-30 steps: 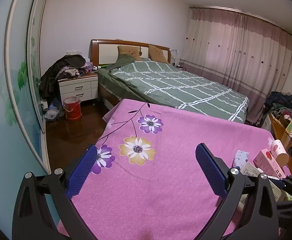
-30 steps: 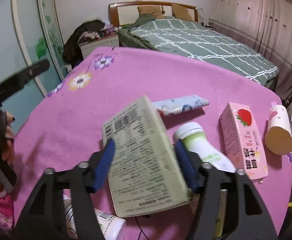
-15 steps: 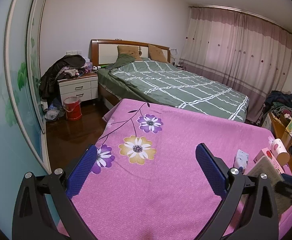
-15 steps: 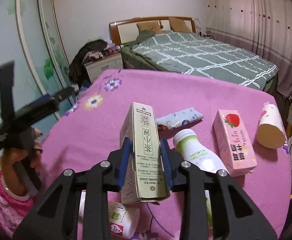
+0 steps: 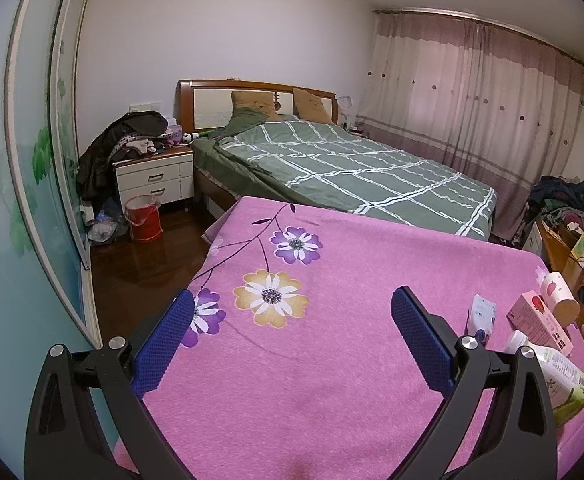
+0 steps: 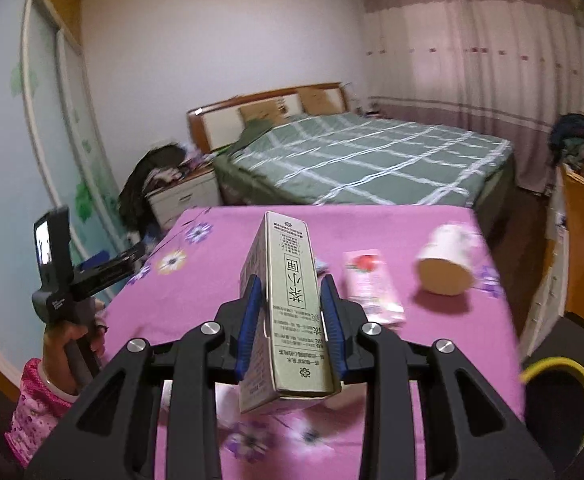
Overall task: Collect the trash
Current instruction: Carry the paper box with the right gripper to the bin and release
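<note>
1 green carton (image 6: 292, 304), 1 pink carton (image 5: 540, 322), 1 paper cup (image 5: 559, 298), 1 bottle (image 5: 560, 376), 1 wrapper (image 5: 483, 314).

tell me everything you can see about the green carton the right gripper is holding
The carton is a tall, narrow box of pale olive-green cardboard, printed with dark Chinese characters and fine text down its narrow face and a small flower mark near the bottom. It looks intact. The right gripper is shut on it, a blue pad pressed to each broad side. It is lifted off the pink flowered cloth, tipped so its top leans away from the camera. Nothing else touches it.
</note>
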A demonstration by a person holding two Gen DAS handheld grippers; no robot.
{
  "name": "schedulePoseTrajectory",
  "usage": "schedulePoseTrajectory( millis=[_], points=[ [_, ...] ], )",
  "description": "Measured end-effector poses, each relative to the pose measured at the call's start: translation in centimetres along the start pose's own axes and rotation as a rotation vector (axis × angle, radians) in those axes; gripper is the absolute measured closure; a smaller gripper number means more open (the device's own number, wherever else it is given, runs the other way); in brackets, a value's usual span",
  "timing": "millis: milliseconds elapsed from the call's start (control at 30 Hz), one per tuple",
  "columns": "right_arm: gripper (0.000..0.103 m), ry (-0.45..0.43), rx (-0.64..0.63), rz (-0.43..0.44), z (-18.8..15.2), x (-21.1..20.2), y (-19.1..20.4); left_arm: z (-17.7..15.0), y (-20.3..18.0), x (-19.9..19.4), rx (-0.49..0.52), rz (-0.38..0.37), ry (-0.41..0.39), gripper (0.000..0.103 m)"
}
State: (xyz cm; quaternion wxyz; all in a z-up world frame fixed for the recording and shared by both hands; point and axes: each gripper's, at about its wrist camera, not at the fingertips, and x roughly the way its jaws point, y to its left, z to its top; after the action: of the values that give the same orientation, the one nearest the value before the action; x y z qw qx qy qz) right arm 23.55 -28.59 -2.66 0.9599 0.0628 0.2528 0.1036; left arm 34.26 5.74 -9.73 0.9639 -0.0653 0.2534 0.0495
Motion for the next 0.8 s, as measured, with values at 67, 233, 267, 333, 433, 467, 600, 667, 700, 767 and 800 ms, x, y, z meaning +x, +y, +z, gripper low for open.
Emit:
schedulePoseTrajectory(
  millis=[67, 233, 267, 333, 433, 467, 600, 667, 700, 767, 800],
  points=[
    [0.073, -0.016, 0.029, -0.066, -0.3, -1.8, -2.3, 0.0, 0.0, 0.0, 0.003, 0.0, 0.002, 0.006],
    [0.073, -0.016, 0.112, -0.275, -2.2, -4.9, -8.5, -0.1, -0.5, 0.0, 0.02, -0.003, 0.004, 0.006],
    [0.073, -0.009, 0.136, -0.326, -2.8, -5.3, -10.0, -0.1, -0.6, 0.0, 0.024, -0.004, 0.004, 0.006],
    [0.073, 0.014, 0.174, -0.422, -4.0, -5.8, -12.8, -0.2, -0.8, 0.0, 0.034, -0.006, 0.006, 0.006],
    [0.073, 0.054, 0.221, -0.527, -5.7, -5.6, -16.1, -0.3, -1.2, 0.0, 0.047, -0.011, 0.006, 0.006],
    [0.073, 0.073, 0.232, -0.563, -6.3, -5.3, -17.3, -0.3, -1.2, -0.1, 0.05, -0.013, 0.005, 0.006],
    [0.072, 0.143, 0.268, -0.643, -8.2, -3.9, -20.7, -0.3, -1.4, -0.4, 0.061, -0.027, -0.003, 0.006],
    [0.066, 0.155, 0.274, -0.681, -8.5, -3.5, -21.3, -0.2, -1.5, -0.4, 0.062, -0.034, -0.005, 0.006],
    [0.065, 0.15, 0.272, -0.685, -8.4, -3.4, -21.3, -0.2, -1.6, -0.5, 0.064, -0.039, -0.006, 0.006],
    [0.065, 0.116, 0.274, -0.651, -8.2, -3.1, -20.1, -0.2, -1.7, -0.6, 0.066, -0.052, -0.006, 0.006],
    [0.065, 0.097, 0.271, -0.629, -8.0, -3.0, -19.6, -0.2, -1.7, -0.7, 0.068, -0.059, -0.007, 0.006]
  ],
)
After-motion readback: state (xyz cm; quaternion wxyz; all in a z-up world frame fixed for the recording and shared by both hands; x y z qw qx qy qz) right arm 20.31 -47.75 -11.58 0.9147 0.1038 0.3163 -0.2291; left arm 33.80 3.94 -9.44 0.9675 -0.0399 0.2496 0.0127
